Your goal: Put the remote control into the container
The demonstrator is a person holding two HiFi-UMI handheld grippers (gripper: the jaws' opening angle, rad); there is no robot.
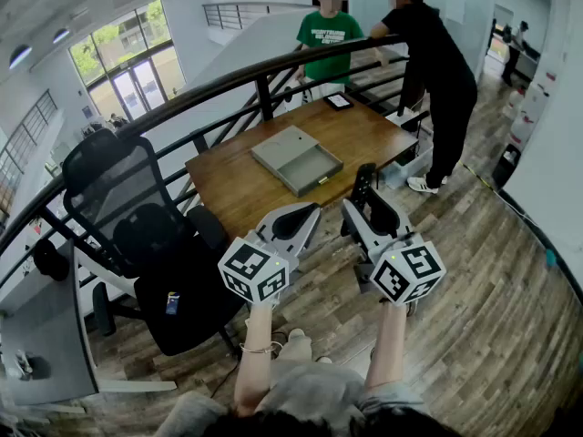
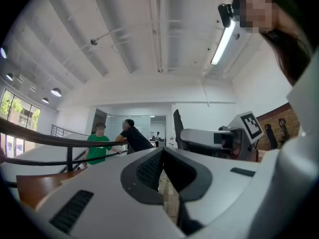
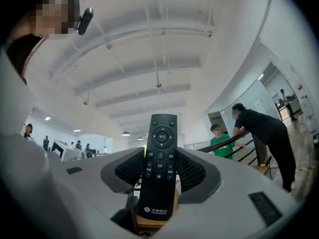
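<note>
Wooden table [image 1: 239,188] by the railing [image 1: 219,82] is carrying the open grey container [image 1: 296,159], well ahead, while my right gripper [image 1: 369,209] is clamping the remote control [image 3: 159,163] in mid-air and my left gripper [image 1: 296,218] is hanging closed, empty, so carrying over and dropping in are both waiting.

Left gripper [image 1: 296,218], right gripper [image 1: 372,209] beside it gripping black remote control [image 1: 363,188], grey container [image 1: 310,167] on wooden table [image 1: 228,189] ahead of both, black office chair [image 1: 137,217] left of them
</note>
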